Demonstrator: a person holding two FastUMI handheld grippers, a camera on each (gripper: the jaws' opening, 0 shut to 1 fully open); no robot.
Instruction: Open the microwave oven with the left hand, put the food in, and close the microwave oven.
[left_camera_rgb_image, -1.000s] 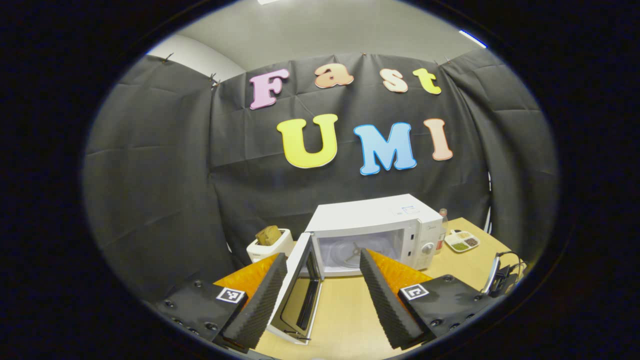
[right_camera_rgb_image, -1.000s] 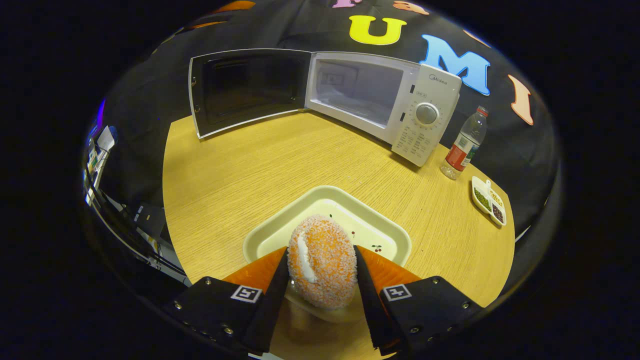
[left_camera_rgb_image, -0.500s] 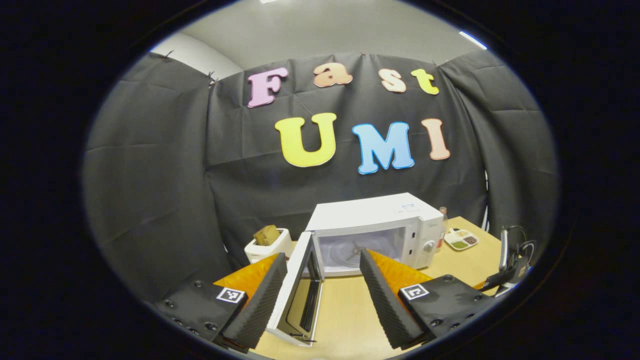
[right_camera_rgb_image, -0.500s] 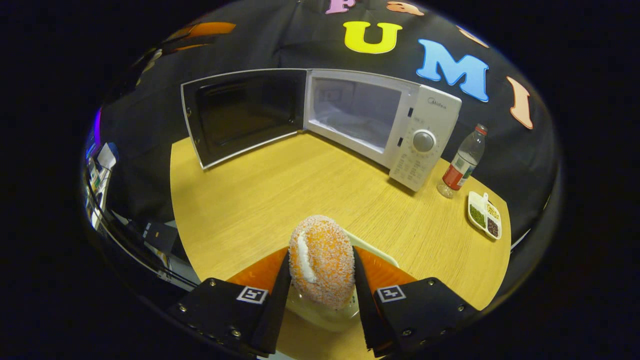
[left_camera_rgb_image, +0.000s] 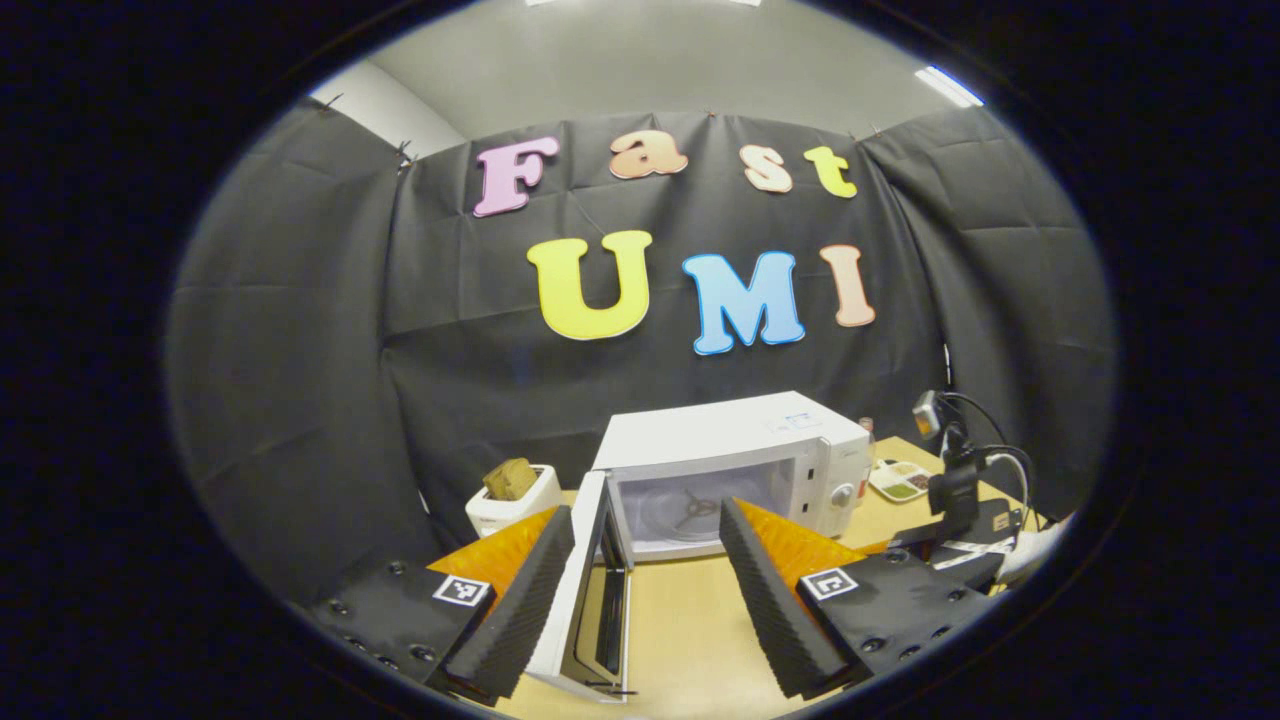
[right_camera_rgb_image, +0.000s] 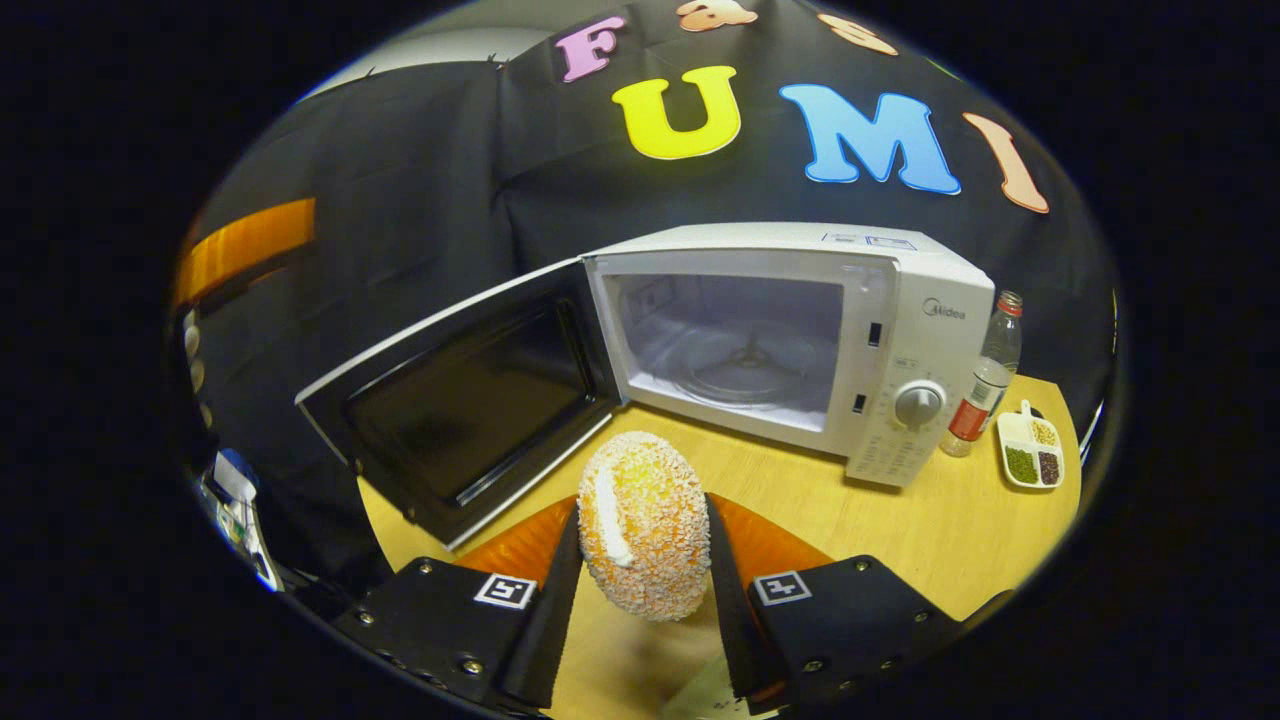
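- now, in the right gripper view, the food (right_camera_rgb_image: 645, 525) is clamped between both fingers of the right gripper (right_camera_rgb_image: 642, 590), low centre of frame, long axis upright.
- the microwave (right_camera_rgb_image: 800, 345) cavity is seen above and slightly right of the food, its mouth facing it; the door (right_camera_rgb_image: 460, 400) is swung wide at centre left.
- the left gripper (left_camera_rgb_image: 645, 580) is held open and empty at lower centre, with the door edge between its fingers.
- the food's underside is hidden.

The wooden surface (right_camera_rgb_image: 960, 520) carries the open microwave (right_camera_rgb_image: 800, 330), with a bottle (right_camera_rgb_image: 985, 385) just right of it, then a divided dish (right_camera_rgb_image: 1032, 458).
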